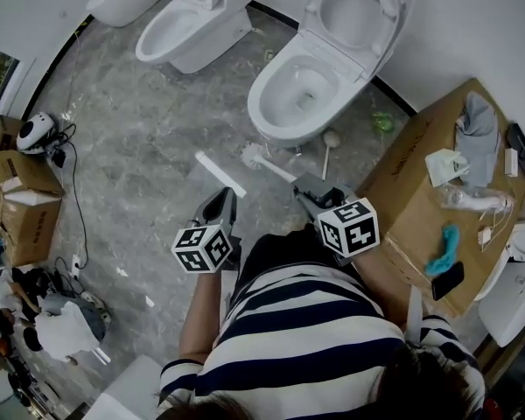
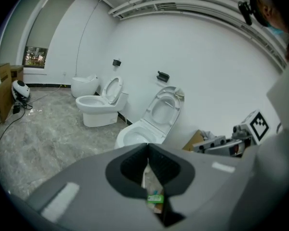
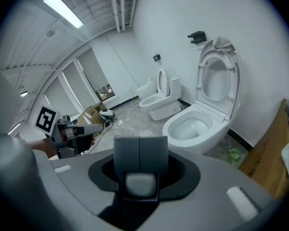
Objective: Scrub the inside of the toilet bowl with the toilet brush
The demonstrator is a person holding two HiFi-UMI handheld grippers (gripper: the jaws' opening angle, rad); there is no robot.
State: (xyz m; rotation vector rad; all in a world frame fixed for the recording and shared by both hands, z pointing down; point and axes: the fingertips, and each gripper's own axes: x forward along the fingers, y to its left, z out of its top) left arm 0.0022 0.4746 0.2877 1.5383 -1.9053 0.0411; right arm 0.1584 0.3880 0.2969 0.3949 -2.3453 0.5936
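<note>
The white toilet [image 1: 302, 94] stands open with its lid up against the wall; its bowl also shows in the left gripper view [image 2: 135, 134] and the right gripper view [image 3: 195, 129]. The toilet brush [image 1: 255, 156] has its white bristle head just above the floor before the toilet's base, and its handle runs back into my right gripper [image 1: 304, 185]. That gripper [image 3: 139, 143] is shut, with the handle's rounded end showing under the fingers. My left gripper [image 1: 223, 196] hangs beside it over the floor, shut on nothing [image 2: 148, 150].
A thin stick with a round head [image 1: 330, 140] and a white strip [image 1: 219, 173] lie on the floor near the toilet. A cardboard box [image 1: 411, 191] with cloths sits at right. A second toilet [image 1: 188, 24] is further back, and boxes [image 1: 17, 199] and a helmet [image 1: 35, 129] are at left.
</note>
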